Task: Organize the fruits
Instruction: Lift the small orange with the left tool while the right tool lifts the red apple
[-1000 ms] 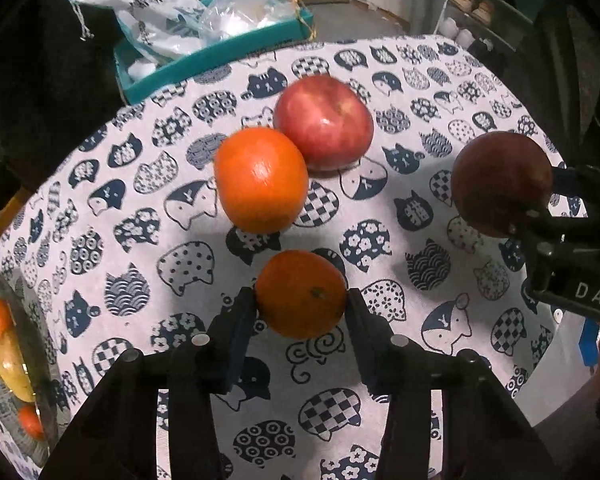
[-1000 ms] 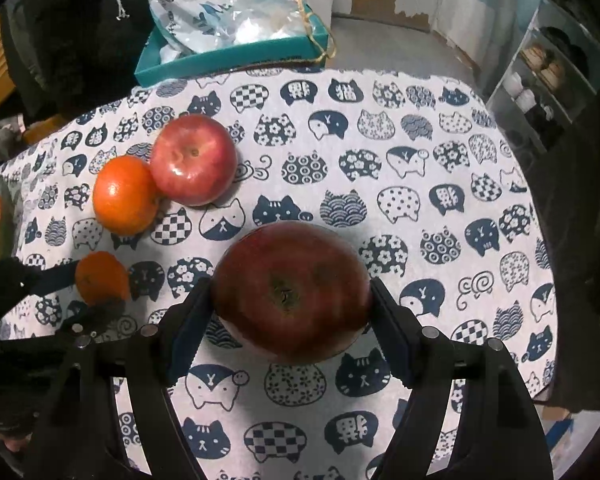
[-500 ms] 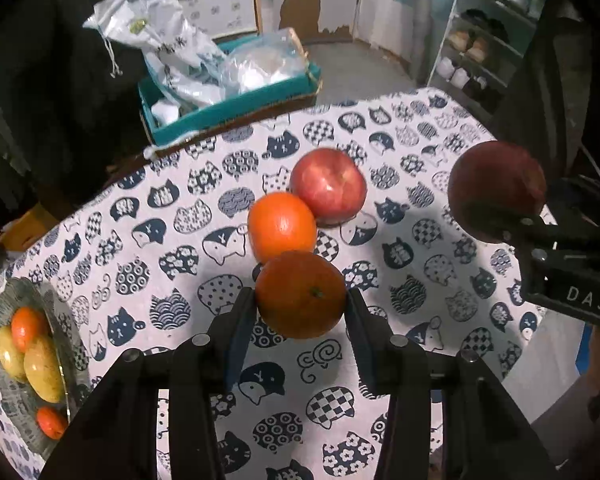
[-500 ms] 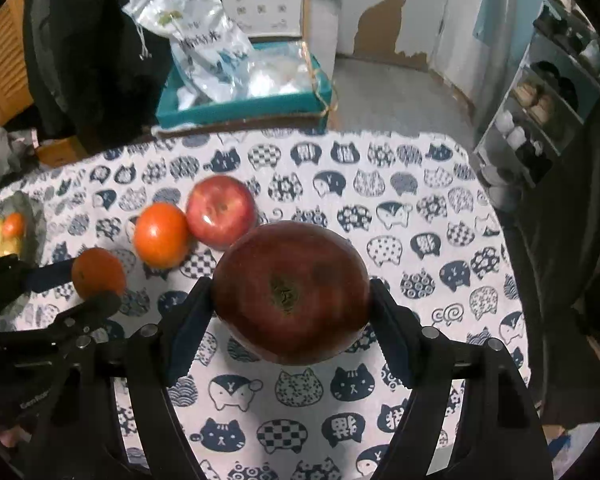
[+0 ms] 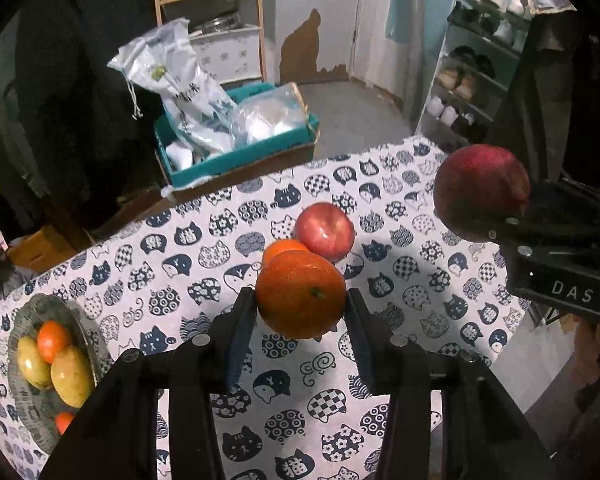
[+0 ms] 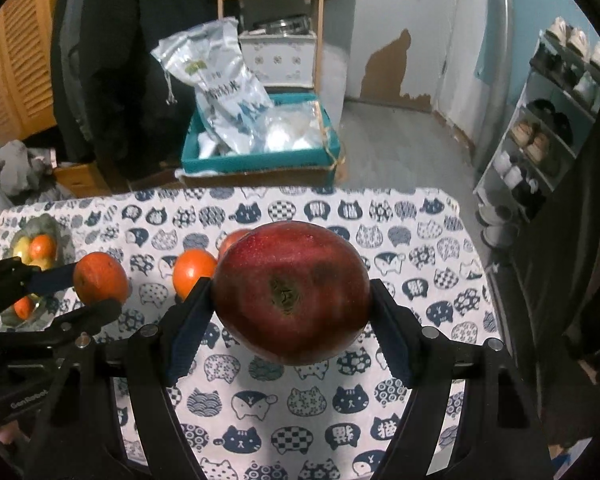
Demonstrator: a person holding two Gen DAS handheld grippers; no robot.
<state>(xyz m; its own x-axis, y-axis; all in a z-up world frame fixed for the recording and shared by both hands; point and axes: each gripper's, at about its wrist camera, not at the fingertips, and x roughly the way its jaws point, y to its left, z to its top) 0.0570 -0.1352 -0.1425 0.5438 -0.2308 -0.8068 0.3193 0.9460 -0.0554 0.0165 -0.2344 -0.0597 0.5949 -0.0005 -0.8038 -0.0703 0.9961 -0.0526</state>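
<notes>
The tabletop (image 5: 420, 392), covered by a white cloth printed with navy cat faces, filled the lower part of both views. Beyond its far edge stood a teal cardboard box (image 6: 260, 158) stuffed with pale plastic bags. A grey glass bowl (image 5: 40, 412) near the left edge held small oranges and yellow-green fruit. The right gripper (image 6: 290, 312) had its jaws clamped on a large dark-red apple (image 6: 292, 292), lifted clear of the cloth. The left gripper (image 5: 300, 332) had its jaws clamped on a round orange (image 5: 300, 294), also held above the cloth. A lighter red apple (image 5: 324, 230) and a second orange (image 6: 194, 266) lay touching at the middle of the cloth.
</notes>
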